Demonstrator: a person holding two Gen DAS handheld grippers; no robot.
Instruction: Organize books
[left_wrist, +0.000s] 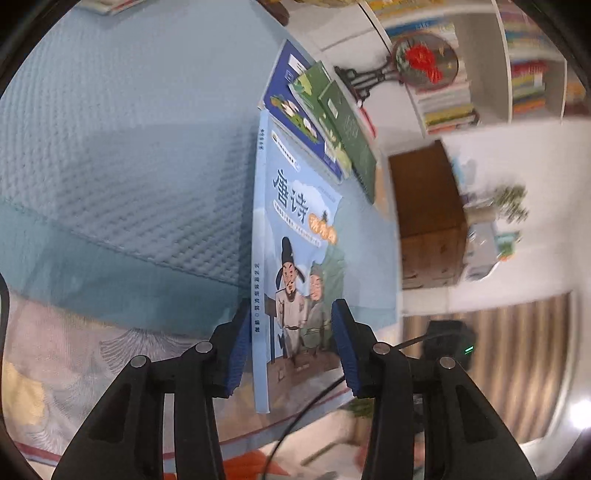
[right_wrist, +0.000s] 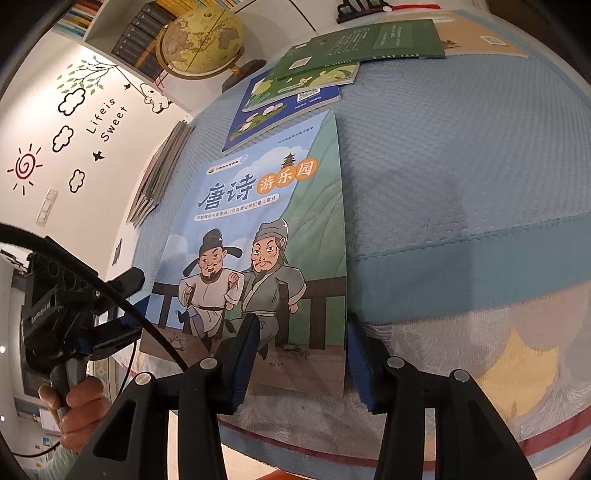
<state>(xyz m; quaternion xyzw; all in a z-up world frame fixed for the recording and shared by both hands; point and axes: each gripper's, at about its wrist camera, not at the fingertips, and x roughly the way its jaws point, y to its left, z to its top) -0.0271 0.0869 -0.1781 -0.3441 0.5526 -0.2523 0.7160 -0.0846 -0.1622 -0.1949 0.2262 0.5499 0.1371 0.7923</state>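
- While the light-blue poetry book (right_wrist: 258, 236) lies flat on the blue mat (right_wrist: 461, 166), its near end juts past the mat's near edge.
- The right gripper (right_wrist: 299, 354) straddles the near right corner, fingers released.
- The left gripper (left_wrist: 290, 350) straddles the spine end; grip: cannot tell.
- 3 books (right_wrist: 314, 74) crowd the far end, beside a globe (right_wrist: 201, 38); right of them lies bare mat.

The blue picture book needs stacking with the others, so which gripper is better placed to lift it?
Probably left. The left gripper brackets the blue picture book at its spine edge, where it overhangs the bed, jaws open. The right gripper spans the flat cover, with nothing to pinch.
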